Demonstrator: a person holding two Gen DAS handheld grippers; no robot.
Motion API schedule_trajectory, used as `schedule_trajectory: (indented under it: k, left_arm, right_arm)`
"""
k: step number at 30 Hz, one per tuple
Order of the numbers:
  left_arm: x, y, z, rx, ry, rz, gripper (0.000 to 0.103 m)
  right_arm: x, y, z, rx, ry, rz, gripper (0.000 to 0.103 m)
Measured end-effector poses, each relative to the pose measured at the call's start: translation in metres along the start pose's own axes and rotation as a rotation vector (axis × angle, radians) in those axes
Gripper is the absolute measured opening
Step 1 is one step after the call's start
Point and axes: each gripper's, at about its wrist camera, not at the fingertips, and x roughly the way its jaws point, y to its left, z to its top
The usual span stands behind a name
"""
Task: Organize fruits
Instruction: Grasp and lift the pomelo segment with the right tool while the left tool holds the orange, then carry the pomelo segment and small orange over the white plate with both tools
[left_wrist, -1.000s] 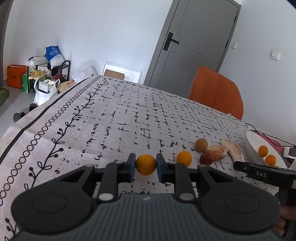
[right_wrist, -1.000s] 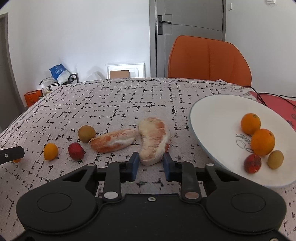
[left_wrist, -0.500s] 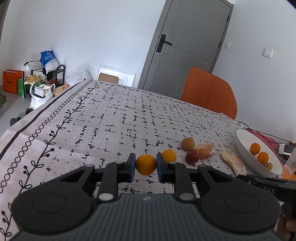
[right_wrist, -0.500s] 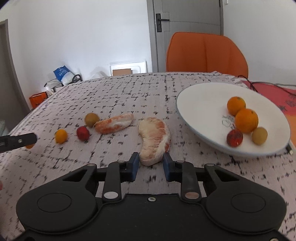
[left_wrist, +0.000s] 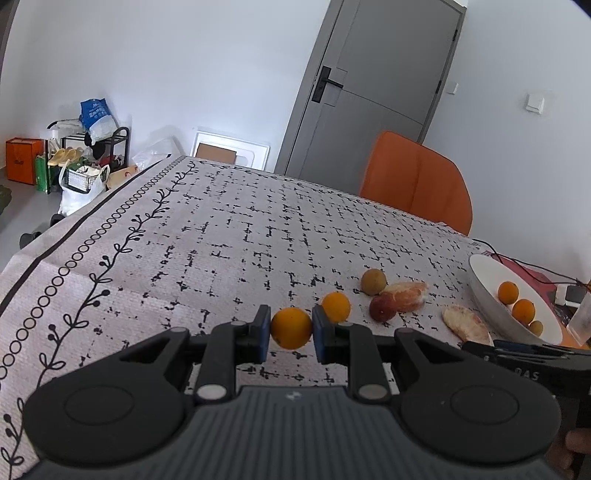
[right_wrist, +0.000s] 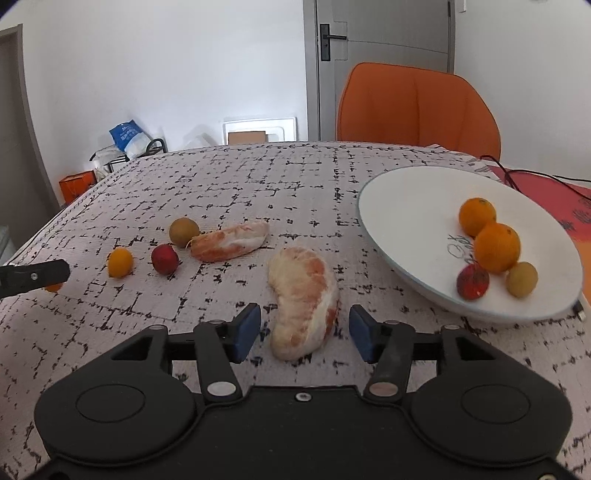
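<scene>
So the white plate (right_wrist: 413, 206) sits at the right of the right wrist view with four fruits already in it, and more are loose on the patterned tablecloth (left_wrist: 229, 229), so I'd call this roughly halfway through the sort. The right gripper (right_wrist: 304, 328) has its tongs spread wide on either side of the big peeled pomelo wedge (right_wrist: 303, 302) at lower centre, not touching it. The wedge looks pale pink, soft and curved. The left gripper (left_wrist: 290, 330) is pinching a small round orange (left_wrist: 291, 328), lower centre of its view. Next call: carry that orange right, over the rim.
</scene>
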Motion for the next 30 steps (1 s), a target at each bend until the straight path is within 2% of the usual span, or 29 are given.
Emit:
schedule_trajectory:
  k: [9, 11, 15, 21, 30]
  left_arm:
    - [0.007, -0.006, 0.004, 0.015, 0.018, -0.008, 0.022]
    - [0.006, -0.01, 0.005, 0.019, 0.017, -0.01, 0.022]
    - [0.004, -0.022, 0.005, 0.042, 0.011, -0.02, 0.022]
    - [0.006, -0.041, 0.005, 0.078, 0.013, -0.035, 0.022]
    - [0.011, -0.071, 0.008, 0.125, 0.009, -0.07, 0.022]
  right_arm:
    - [0.012, 0.003, 0.006, -0.028, -0.014, -0.003, 0.052]
    - [0.012, 0.003, 0.006, -0.039, -0.022, -0.009, 0.038]
    - [0.005, -0.002, 0.007, -0.021, -0.02, 0.05, 0.037]
    - [-0.016, -0.011, 0.008, 0.01, -0.067, 0.089, 0.037]
    - [-0.043, -0.031, 0.016, 0.05, -0.141, 0.098, 0.037]
